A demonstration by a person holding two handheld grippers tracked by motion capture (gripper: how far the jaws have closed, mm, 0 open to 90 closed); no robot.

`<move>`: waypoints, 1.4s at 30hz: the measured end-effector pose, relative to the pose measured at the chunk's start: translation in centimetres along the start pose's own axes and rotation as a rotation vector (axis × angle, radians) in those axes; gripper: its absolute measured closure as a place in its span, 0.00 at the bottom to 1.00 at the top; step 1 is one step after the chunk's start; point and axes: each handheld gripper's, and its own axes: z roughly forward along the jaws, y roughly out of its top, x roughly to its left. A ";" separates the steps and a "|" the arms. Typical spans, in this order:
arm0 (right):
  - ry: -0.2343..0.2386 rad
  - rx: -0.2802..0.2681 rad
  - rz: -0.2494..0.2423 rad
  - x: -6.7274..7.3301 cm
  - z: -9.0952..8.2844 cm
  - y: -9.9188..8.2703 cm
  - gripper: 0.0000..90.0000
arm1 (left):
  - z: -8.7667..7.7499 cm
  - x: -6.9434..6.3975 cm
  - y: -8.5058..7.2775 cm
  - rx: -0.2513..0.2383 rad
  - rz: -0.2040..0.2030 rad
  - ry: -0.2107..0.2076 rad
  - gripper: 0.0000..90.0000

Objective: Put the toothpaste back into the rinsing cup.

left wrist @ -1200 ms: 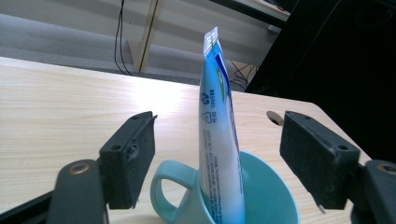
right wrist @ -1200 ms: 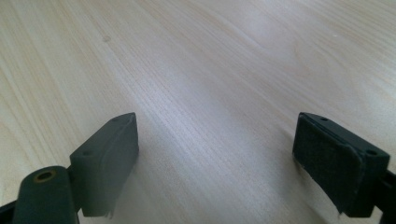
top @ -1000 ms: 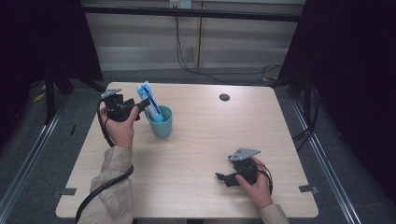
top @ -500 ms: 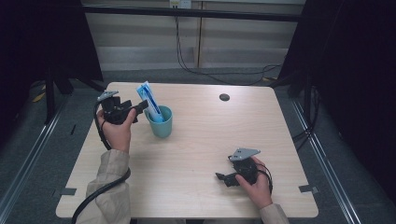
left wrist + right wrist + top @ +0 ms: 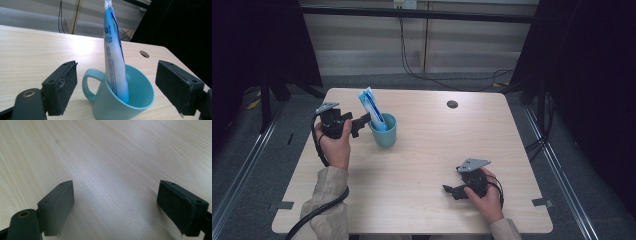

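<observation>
A teal mug [image 5: 384, 134] stands on the left half of the wooden table [image 5: 437, 150]. A blue and white tube [image 5: 372, 109] leans in it, top tilted left. My left gripper [image 5: 361, 124] is just left of the mug, apart from it. In the left gripper view its jaws have just been opening and stand wide on either side of the mug [image 5: 125, 100] and tube [image 5: 115, 62], with neither pad touching them. My right gripper [image 5: 449, 190] rests low at the table's near right. Its pads [image 5: 58, 205] are wide apart over bare wood.
A small dark round hole [image 5: 452, 104] sits in the table top at the far middle. Cables trail from both grippers toward the person. Dark frames and a metal rail surround the table, and floor rails run along both sides.
The left gripper has drawn back a little to the left, away from the tube, and its jaws stand wider. The tube stays in the mug. The right hand has not moved.
</observation>
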 end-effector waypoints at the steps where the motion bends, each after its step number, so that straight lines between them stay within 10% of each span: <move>1: -0.002 0.000 0.000 0.0 0.0 0.0 0.15 | -0.1 0.0 -0.1 0.004 0.006 0.002 0.20; 42: 0.004 0.001 -0.001 0.0 0.0 0.0 0.15 | -1.1 -0.3 -5.3 0.099 0.099 -0.037 0.20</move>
